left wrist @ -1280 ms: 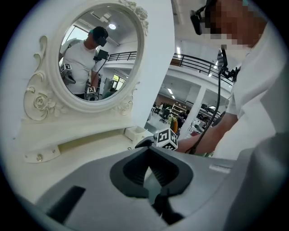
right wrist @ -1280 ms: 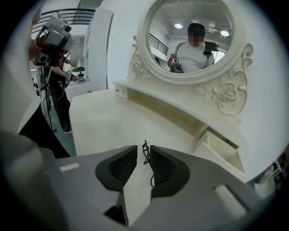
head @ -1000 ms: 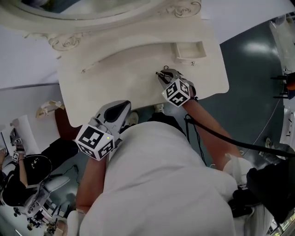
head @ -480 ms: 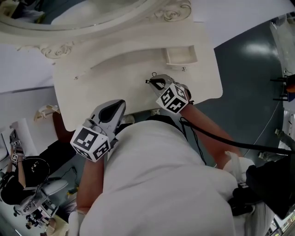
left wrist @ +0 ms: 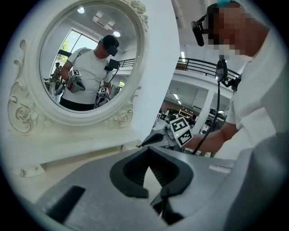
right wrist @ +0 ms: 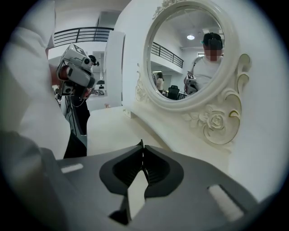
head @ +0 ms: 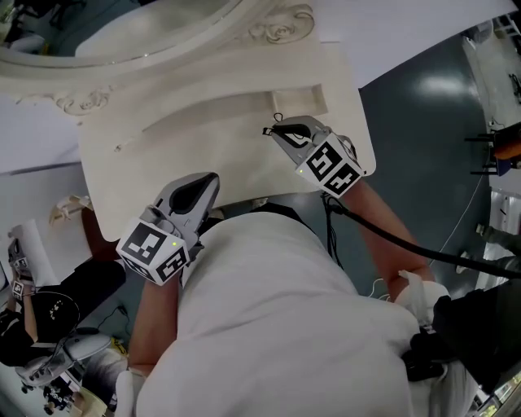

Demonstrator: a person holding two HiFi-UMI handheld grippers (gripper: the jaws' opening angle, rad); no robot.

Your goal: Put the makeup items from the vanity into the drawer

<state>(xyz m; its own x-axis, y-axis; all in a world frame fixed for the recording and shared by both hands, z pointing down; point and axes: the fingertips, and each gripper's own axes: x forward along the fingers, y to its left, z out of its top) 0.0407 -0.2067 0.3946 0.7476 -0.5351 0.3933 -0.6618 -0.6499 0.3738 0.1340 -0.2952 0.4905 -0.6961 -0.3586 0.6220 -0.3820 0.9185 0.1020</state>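
Observation:
The white vanity [head: 163,151] has a bare top; I see no makeup items on it in any view. A small drawer [head: 299,101] sits in its raised back shelf at the right. My right gripper [head: 272,130] is shut on nothing, its tips just in front of the drawer's left front corner. My left gripper [head: 210,181] is shut and empty too, over the vanity's near edge. In the left gripper view my left gripper [left wrist: 148,149] points at the mirror [left wrist: 90,58], and the right gripper [left wrist: 156,139] shows beyond it. The right gripper [right wrist: 142,144] looks along the vanity top.
An oval mirror [head: 122,24] in a carved frame stands at the back of the vanity. Dark grey floor [head: 423,122] lies to the right. A black cable [head: 407,248] trails from my right gripper. Another person [head: 41,313] with equipment is at the lower left.
My right gripper has moved toward the back right and now sits close to the small drawer. The left gripper has barely moved. The head view has shifted, so the vanity sits further left.

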